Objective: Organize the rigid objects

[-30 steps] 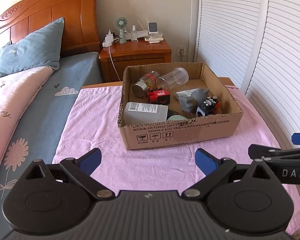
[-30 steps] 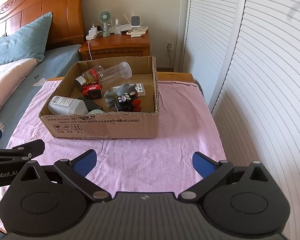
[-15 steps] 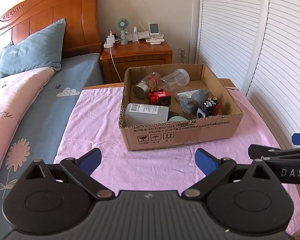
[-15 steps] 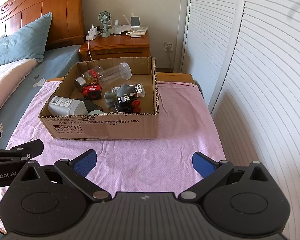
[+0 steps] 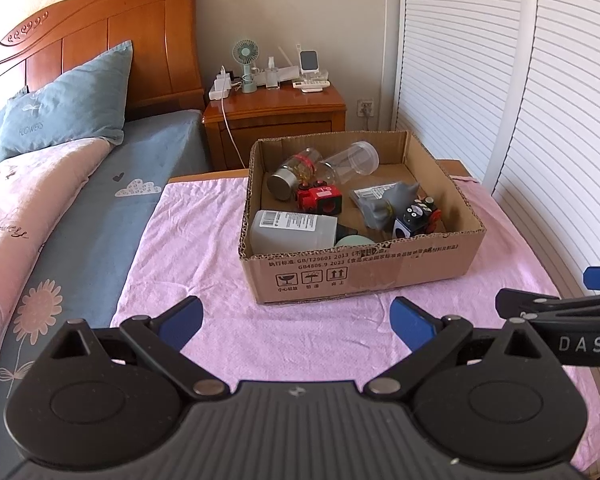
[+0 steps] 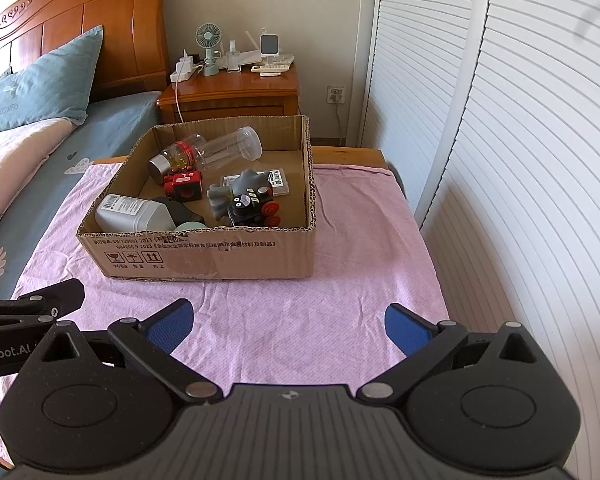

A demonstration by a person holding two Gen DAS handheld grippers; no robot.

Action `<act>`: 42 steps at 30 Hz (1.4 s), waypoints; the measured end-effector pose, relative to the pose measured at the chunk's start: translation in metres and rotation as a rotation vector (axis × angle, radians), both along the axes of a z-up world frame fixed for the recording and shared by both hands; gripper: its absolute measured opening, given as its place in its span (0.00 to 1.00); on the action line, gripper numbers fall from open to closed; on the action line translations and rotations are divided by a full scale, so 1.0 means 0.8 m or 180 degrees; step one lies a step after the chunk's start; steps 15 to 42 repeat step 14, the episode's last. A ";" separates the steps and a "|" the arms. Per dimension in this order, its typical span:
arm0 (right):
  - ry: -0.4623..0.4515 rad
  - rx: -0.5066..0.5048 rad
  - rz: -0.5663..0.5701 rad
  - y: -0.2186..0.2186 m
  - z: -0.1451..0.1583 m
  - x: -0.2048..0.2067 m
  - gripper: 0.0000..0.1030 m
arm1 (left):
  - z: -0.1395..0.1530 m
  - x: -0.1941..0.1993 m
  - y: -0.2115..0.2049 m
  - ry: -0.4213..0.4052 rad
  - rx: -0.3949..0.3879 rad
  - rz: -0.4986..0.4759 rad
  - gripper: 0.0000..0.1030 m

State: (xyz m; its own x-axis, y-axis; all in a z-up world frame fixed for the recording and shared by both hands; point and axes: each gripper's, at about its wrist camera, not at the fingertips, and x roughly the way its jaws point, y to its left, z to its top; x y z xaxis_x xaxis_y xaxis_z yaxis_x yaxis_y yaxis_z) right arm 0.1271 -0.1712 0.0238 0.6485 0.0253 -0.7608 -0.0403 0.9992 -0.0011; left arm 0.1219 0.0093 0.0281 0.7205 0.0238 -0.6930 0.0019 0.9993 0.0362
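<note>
An open cardboard box point(image 5: 360, 276) point(image 6: 204, 252) stands on a table under a pink cloth point(image 5: 204, 248) point(image 6: 340, 240). Inside lie a white plastic bottle point(image 5: 292, 230) point(image 6: 132, 212), a clear jar point(image 5: 352, 160) point(image 6: 228, 146), a metal-capped jar point(image 5: 292, 174) point(image 6: 172, 158), a red toy point(image 5: 320, 199) point(image 6: 184, 186), a grey figure point(image 5: 384, 204) point(image 6: 240, 192) and a black toy train point(image 5: 416, 218) point(image 6: 252, 210). My left gripper point(image 5: 296, 320) is open and empty, in front of the box. My right gripper point(image 6: 288, 322) is open and empty, in front of the box.
A bed with a blue pillow point(image 5: 64, 104) lies to the left. A wooden nightstand point(image 5: 276, 116) point(image 6: 232, 96) with a small fan and chargers stands behind the table. White louvred doors point(image 5: 540, 120) point(image 6: 520, 140) run along the right.
Both views have shifted very slightly; the box sits a touch further right in the left wrist view. Both grippers stay open and empty.
</note>
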 end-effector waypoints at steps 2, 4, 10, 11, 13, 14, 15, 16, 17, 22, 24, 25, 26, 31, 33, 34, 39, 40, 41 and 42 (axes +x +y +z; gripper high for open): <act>0.0003 0.0005 0.0000 0.000 0.000 0.000 1.00 | 0.001 -0.001 0.000 -0.0006 -0.0003 0.0005 0.97; 0.0002 0.0001 0.0000 0.000 0.000 0.000 1.00 | 0.001 -0.001 0.000 -0.0010 -0.0001 0.0006 0.97; 0.0001 0.0001 -0.0003 0.000 0.000 -0.001 1.00 | 0.001 -0.001 0.001 -0.0010 -0.0002 0.0006 0.96; 0.0000 0.0002 -0.0003 0.000 0.000 0.000 1.00 | 0.001 -0.001 0.001 -0.0011 0.0001 0.0007 0.96; 0.0002 0.0002 -0.0003 0.001 0.000 -0.001 1.00 | 0.001 -0.001 0.001 -0.0012 -0.0002 0.0005 0.97; -0.0001 0.0002 -0.0003 0.001 0.000 -0.001 1.00 | 0.001 -0.002 0.001 -0.0014 -0.0003 0.0007 0.96; -0.0001 0.0002 -0.0003 0.001 0.000 -0.001 1.00 | 0.001 -0.002 0.001 -0.0014 -0.0003 0.0007 0.96; -0.0001 0.0002 -0.0003 0.001 0.000 -0.001 1.00 | 0.001 -0.002 0.001 -0.0014 -0.0003 0.0007 0.96; -0.0001 0.0002 -0.0003 0.001 0.000 -0.001 1.00 | 0.001 -0.002 0.001 -0.0014 -0.0003 0.0007 0.96; -0.0001 0.0002 -0.0003 0.001 0.000 -0.001 1.00 | 0.001 -0.002 0.001 -0.0014 -0.0003 0.0007 0.96; -0.0001 0.0002 -0.0003 0.001 0.000 -0.001 1.00 | 0.001 -0.002 0.001 -0.0014 -0.0003 0.0007 0.96; -0.0001 0.0002 -0.0003 0.001 0.000 -0.001 1.00 | 0.001 -0.002 0.001 -0.0014 -0.0003 0.0007 0.96; -0.0001 0.0002 -0.0003 0.001 0.000 -0.001 1.00 | 0.001 -0.002 0.001 -0.0014 -0.0003 0.0007 0.96; -0.0001 0.0002 -0.0003 0.001 0.000 -0.001 1.00 | 0.001 -0.002 0.001 -0.0014 -0.0003 0.0007 0.96; -0.0001 0.0002 -0.0003 0.001 0.000 -0.001 1.00 | 0.001 -0.002 0.001 -0.0014 -0.0003 0.0007 0.96; -0.0001 0.0002 -0.0003 0.001 0.000 -0.001 1.00 | 0.001 -0.002 0.001 -0.0014 -0.0003 0.0007 0.96; -0.0001 0.0002 -0.0003 0.001 0.000 -0.001 1.00 | 0.001 -0.002 0.001 -0.0014 -0.0003 0.0007 0.96; -0.0001 0.0002 -0.0003 0.001 0.000 -0.001 1.00 | 0.001 -0.002 0.001 -0.0014 -0.0003 0.0007 0.96; -0.0001 0.0002 -0.0003 0.001 0.000 -0.001 1.00 | 0.001 -0.002 0.001 -0.0014 -0.0003 0.0007 0.96; -0.0001 0.0002 -0.0003 0.001 0.000 -0.001 1.00 | 0.001 -0.002 0.001 -0.0014 -0.0003 0.0007 0.96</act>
